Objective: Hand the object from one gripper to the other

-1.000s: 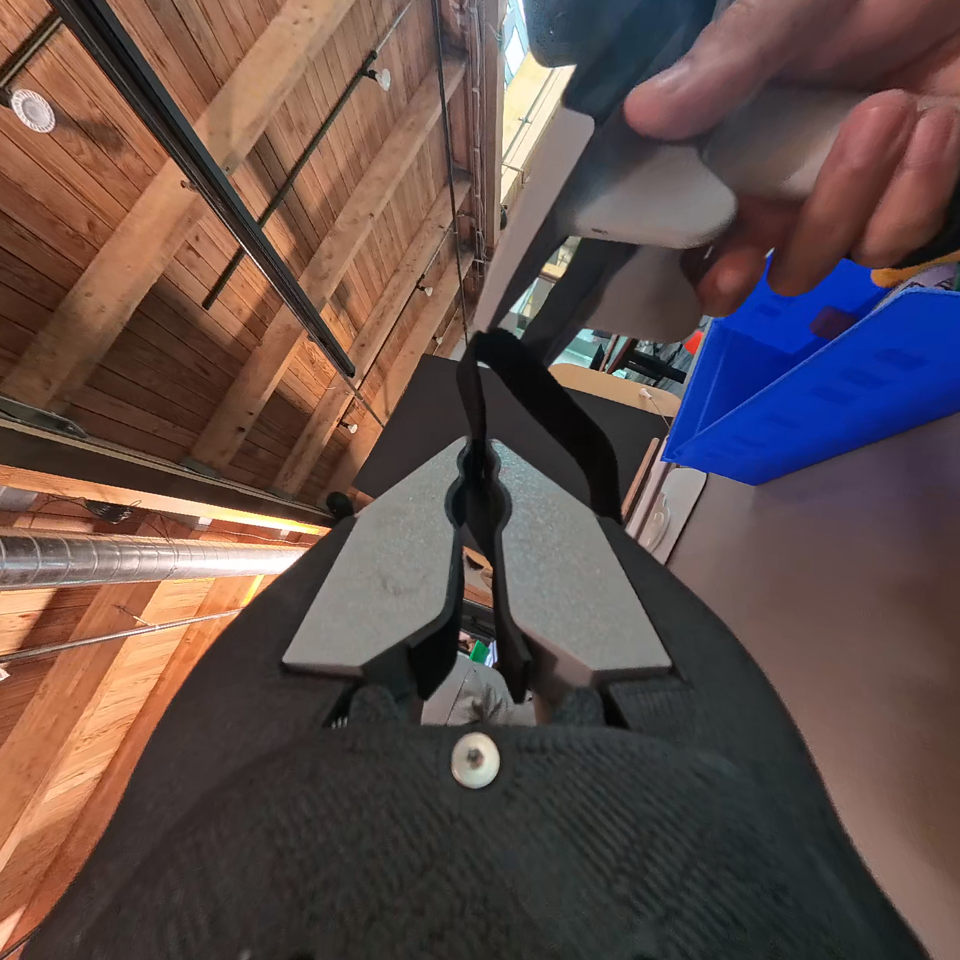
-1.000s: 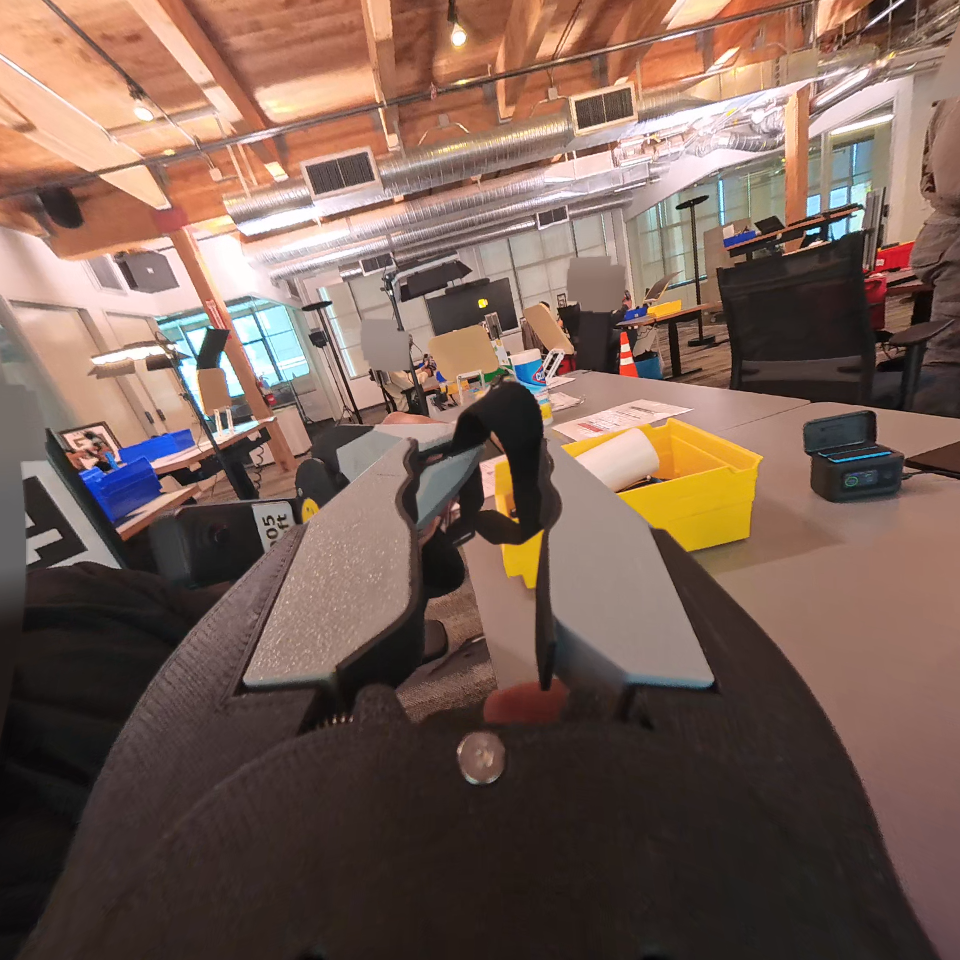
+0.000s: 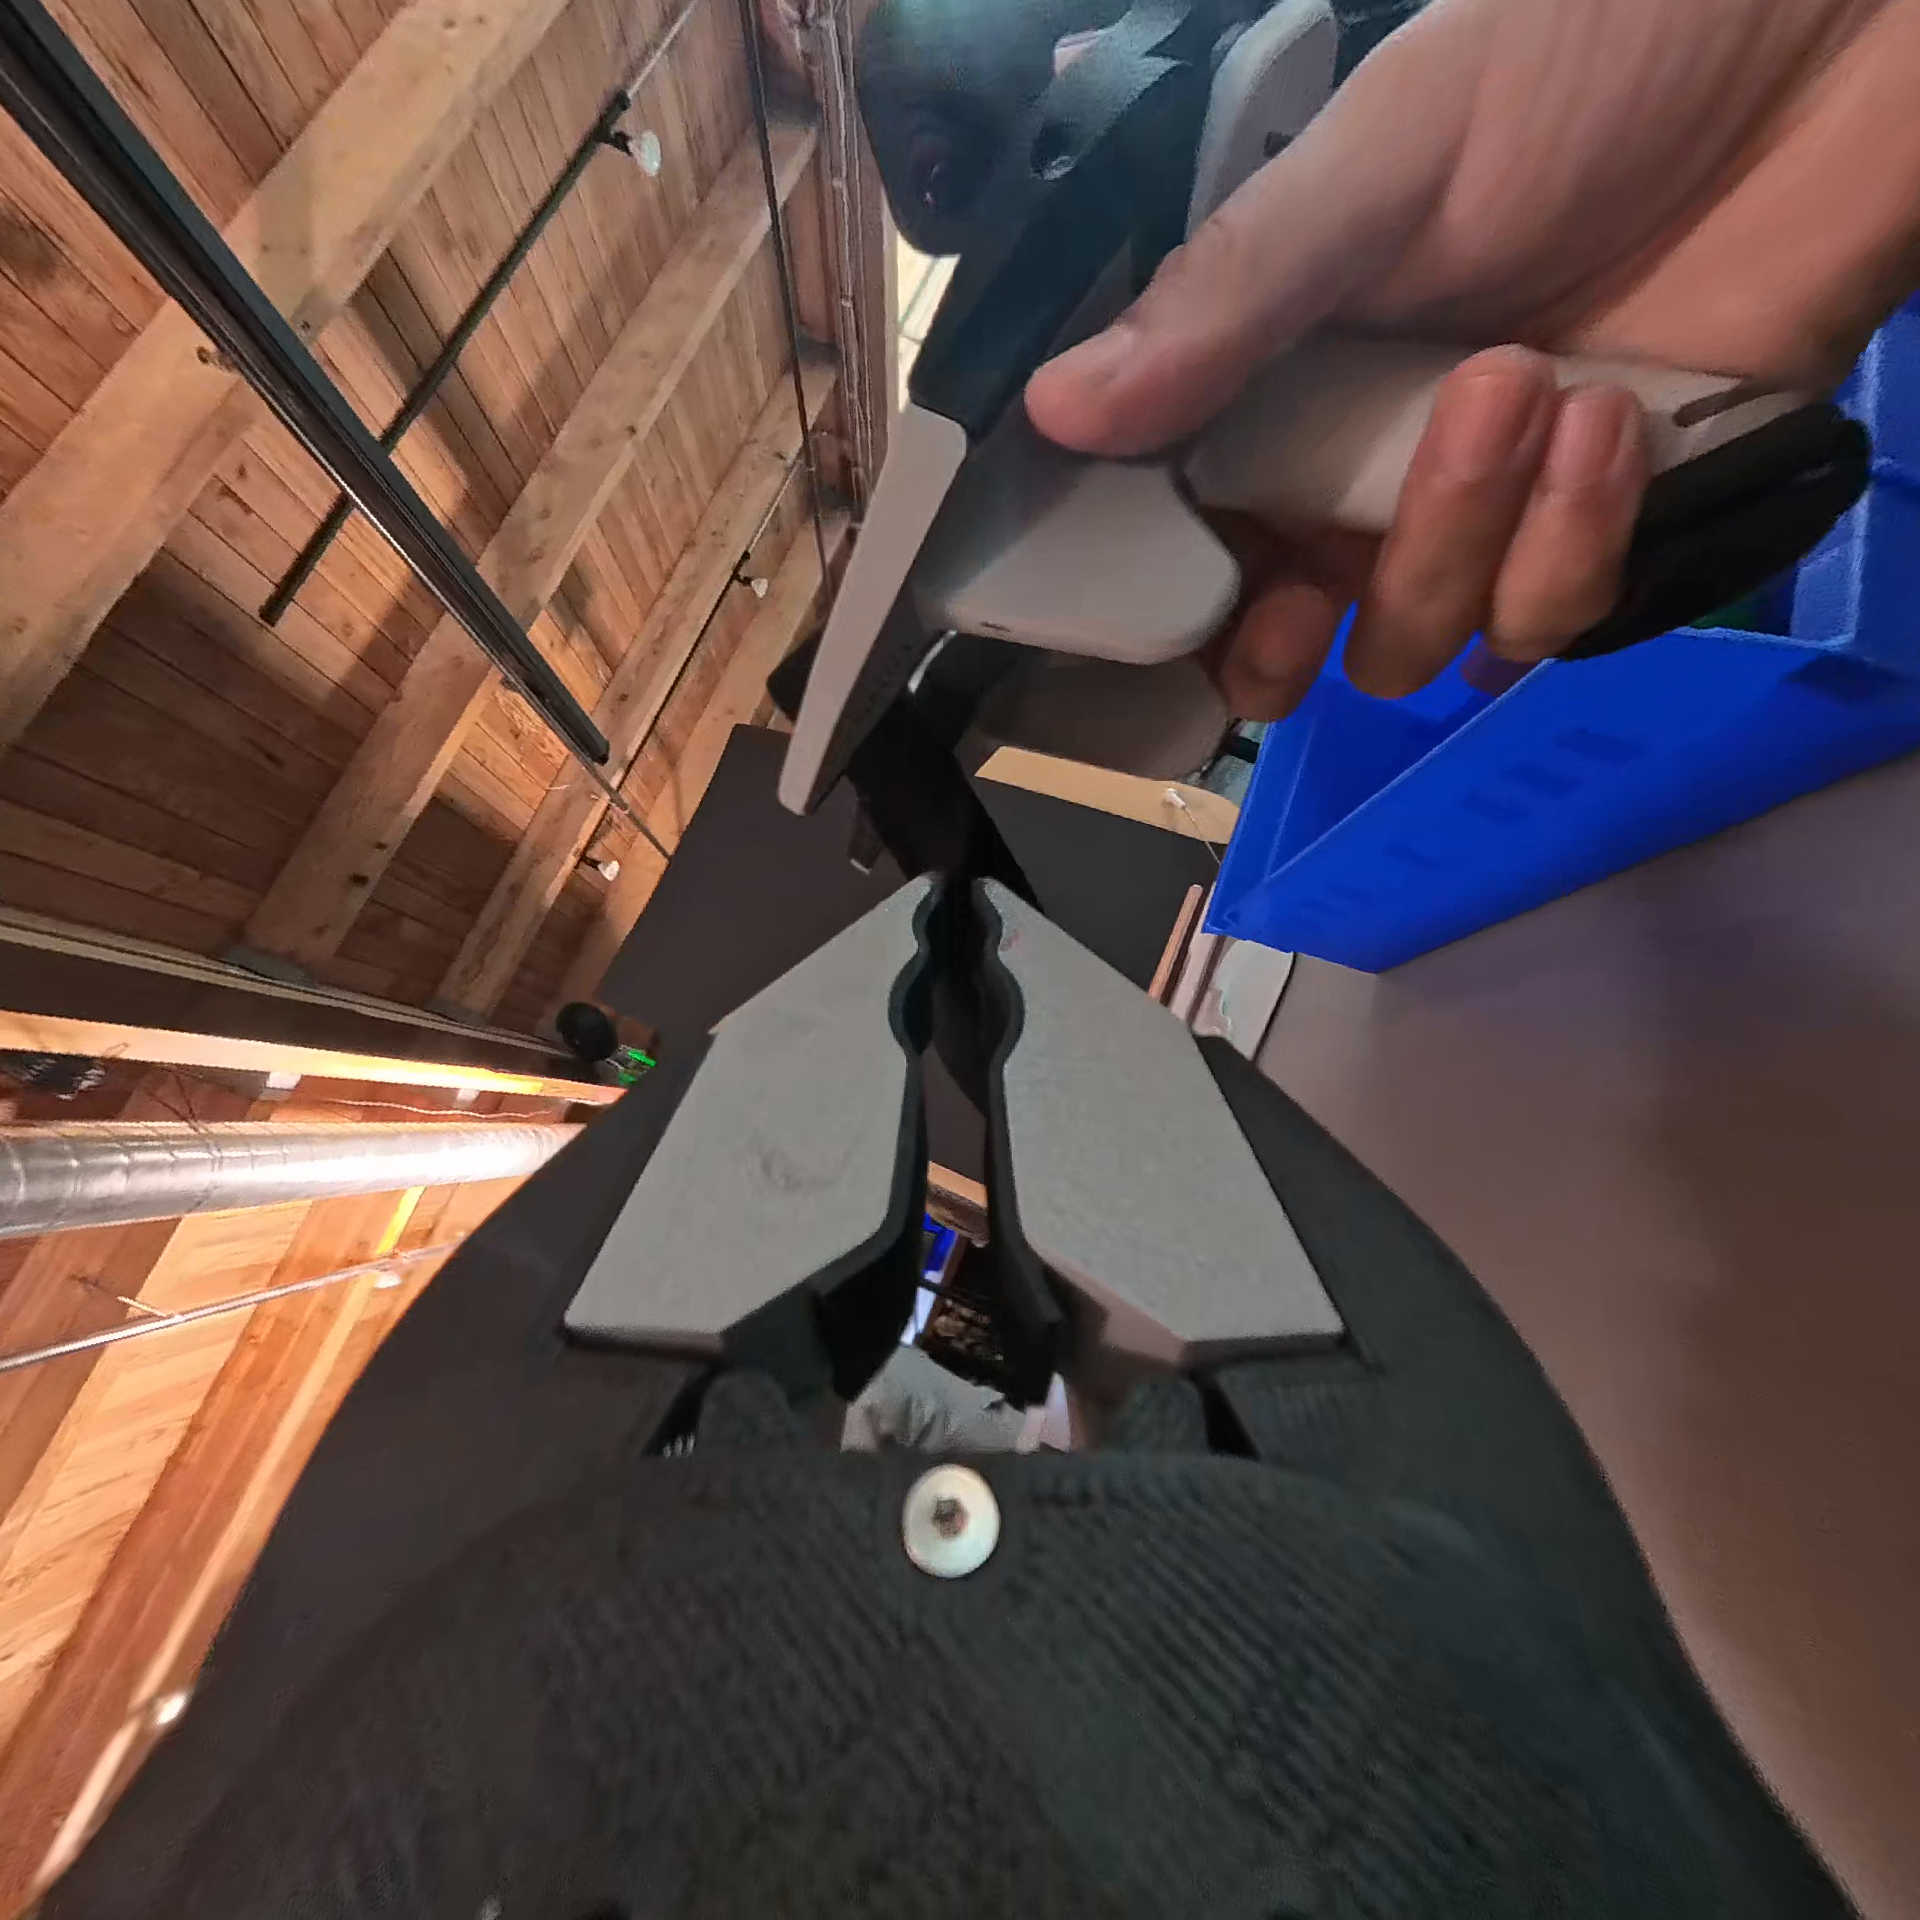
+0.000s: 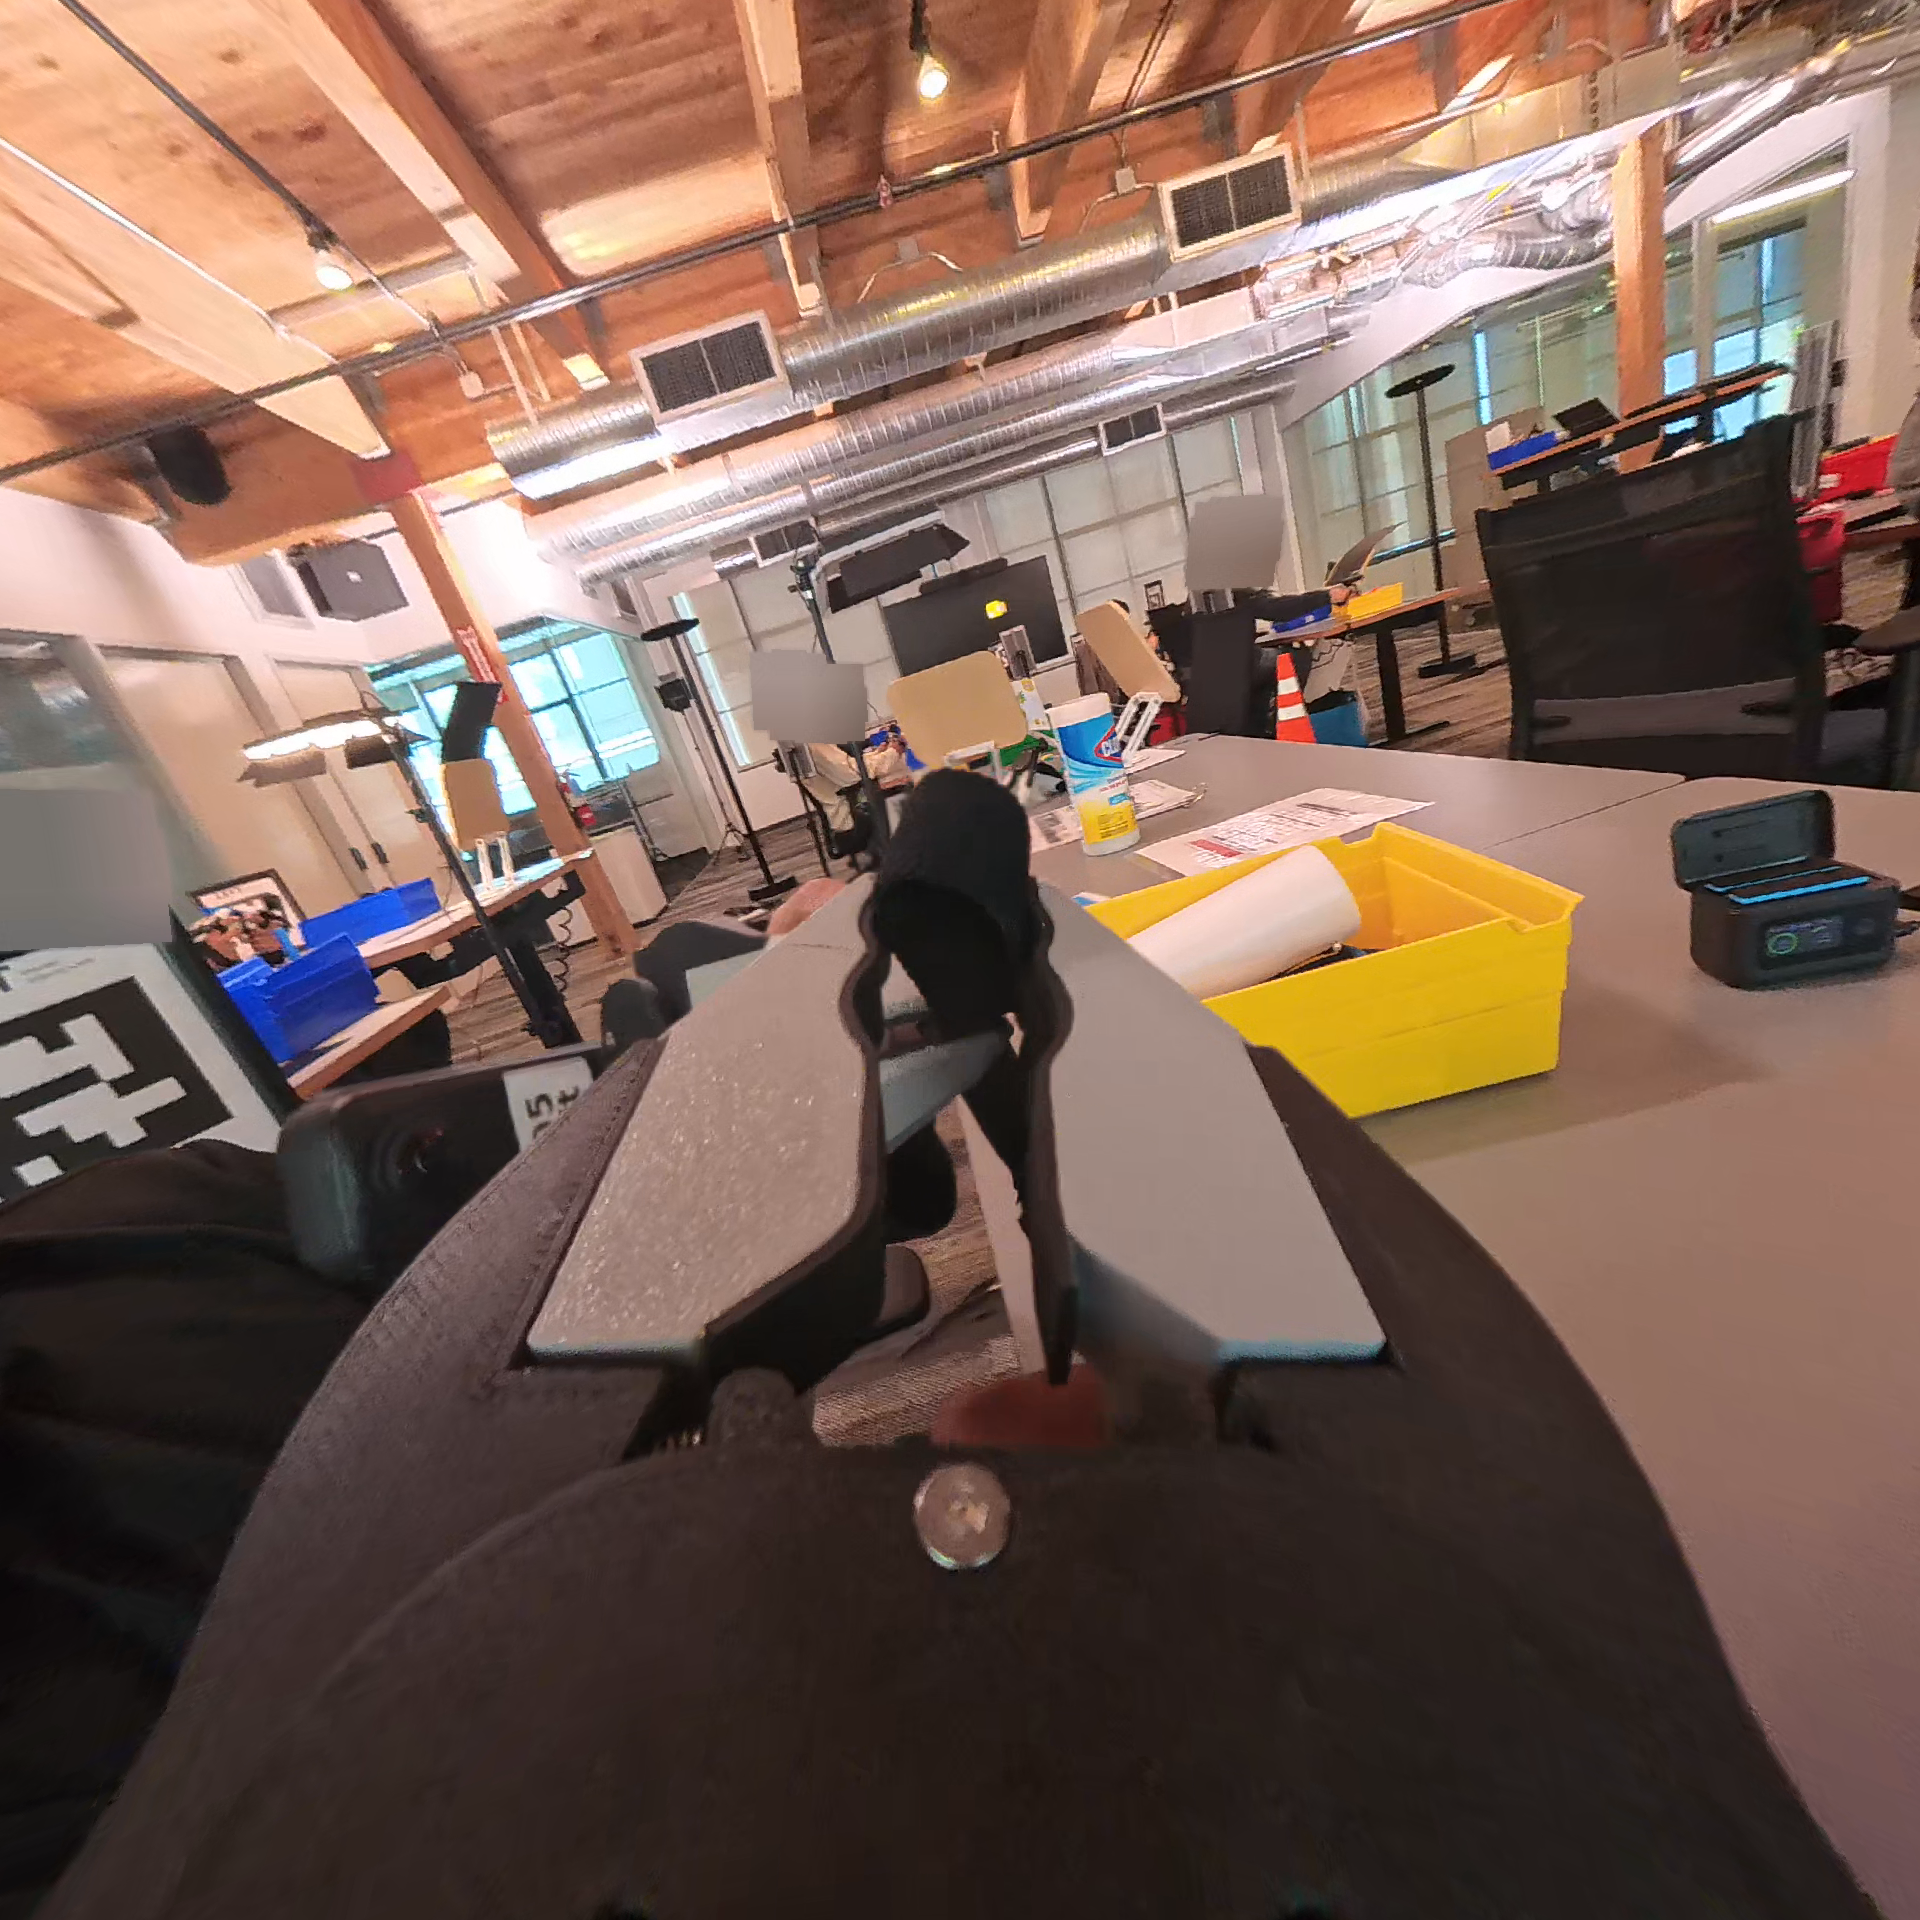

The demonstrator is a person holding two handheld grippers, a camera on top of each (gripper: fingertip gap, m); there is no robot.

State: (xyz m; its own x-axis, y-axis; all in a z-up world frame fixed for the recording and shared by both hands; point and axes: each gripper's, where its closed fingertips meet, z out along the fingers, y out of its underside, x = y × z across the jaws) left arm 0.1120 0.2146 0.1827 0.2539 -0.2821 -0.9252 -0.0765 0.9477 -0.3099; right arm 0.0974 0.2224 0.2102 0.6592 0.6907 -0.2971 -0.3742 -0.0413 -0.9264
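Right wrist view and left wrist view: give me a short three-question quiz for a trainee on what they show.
1. True or false: the yellow plastic bin on the grey table is empty.
2. What is pinched between the fingers of the right gripper? A) a red ball B) a black fabric strap C) a metal spoon
3. In the left wrist view, what colour is the plastic bin beside the person's hand?

Key: 1 false, a white cylindrical roll lies in it; 2 B; 3 blue.
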